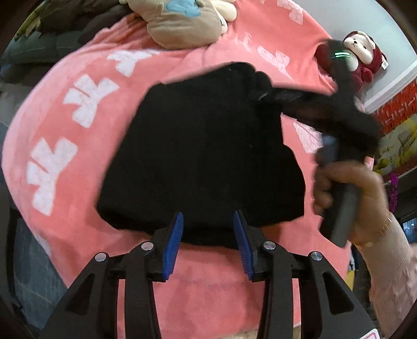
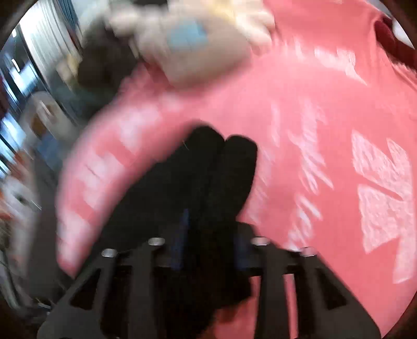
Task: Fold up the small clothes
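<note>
Bare pink blanket [image 1: 213,292] nr side, plush toy [image 1: 182,23] blocks far edge

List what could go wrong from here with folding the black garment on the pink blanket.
1. The left gripper is open over the near edge of the black garment; closing now might pinch the pink blanket too.
2. The right gripper has black cloth between its fingers, but blur hides the grip; it could slip.
3. The beige plush toy lies beyond the garment and could get bumped.
</note>
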Tool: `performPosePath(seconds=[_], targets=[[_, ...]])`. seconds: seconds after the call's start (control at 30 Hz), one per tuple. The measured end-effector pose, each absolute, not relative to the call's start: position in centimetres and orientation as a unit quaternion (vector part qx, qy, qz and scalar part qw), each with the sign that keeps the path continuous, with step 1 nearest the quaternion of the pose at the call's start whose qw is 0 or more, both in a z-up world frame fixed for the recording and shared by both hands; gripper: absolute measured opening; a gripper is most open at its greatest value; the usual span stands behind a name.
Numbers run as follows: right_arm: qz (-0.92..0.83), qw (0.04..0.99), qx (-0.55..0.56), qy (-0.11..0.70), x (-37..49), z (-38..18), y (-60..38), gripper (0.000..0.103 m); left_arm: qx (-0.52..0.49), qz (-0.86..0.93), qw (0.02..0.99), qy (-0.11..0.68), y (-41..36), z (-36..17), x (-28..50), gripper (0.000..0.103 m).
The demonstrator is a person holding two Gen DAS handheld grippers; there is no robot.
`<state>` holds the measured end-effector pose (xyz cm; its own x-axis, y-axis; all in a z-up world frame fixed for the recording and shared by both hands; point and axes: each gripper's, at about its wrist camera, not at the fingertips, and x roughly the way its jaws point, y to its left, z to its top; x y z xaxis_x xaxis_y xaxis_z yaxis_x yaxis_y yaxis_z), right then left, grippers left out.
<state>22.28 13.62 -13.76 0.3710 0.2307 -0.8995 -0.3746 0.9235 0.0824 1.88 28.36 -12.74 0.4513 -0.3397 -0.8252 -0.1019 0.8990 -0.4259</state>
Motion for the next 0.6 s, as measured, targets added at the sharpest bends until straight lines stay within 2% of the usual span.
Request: performPosePath(seconds=[0.13,0.17,0.3,0.37,0.43,0.53,0.6], targets=[[0.182,0.842,0.047,0.505,18.3,-10.5,9.2,0.034,-0.219,-0.069,0.816,0.531,28.7,-13.5,1.5,0.038],[0.201,0.832,0.071,0.512,16.6,-10.2,8.7,0.034,-0.216,-0.07,0.816,0.531,28.8,-13.5,1.4,0.041],[0.243,0.796,0.081,0.549,10.9,-12.2,9.6,0.033,-0.2,-0.057,0.821,0.533,29.6,-13.6,0.6,0.042],[0.243,0.787,0.051,0.565,8.6,-13.5,10.7,0.022,-0.206,-0.047,0.817,0.536,30.2,-13.6,0.1,0.042],[0.239,0.783,0.062,0.571,7.5,-13.8,10.8,0.007,-0.21,-0.04,0.817,0.535,30.9,-13.3,-0.4,0.042],[0.264,0.777,0.143,0.554,6.6,-11.6,9.9,0.005,-0.213,-0.028,0.822,0.528,32.1,-12.7,-1.2,0.042],[0.266,0.775,0.129,0.559,6.1,-11.9,10.0,0.005,-0.21,-0.024,0.824,0.526,32.6,-12.3,-1.6,0.042]])
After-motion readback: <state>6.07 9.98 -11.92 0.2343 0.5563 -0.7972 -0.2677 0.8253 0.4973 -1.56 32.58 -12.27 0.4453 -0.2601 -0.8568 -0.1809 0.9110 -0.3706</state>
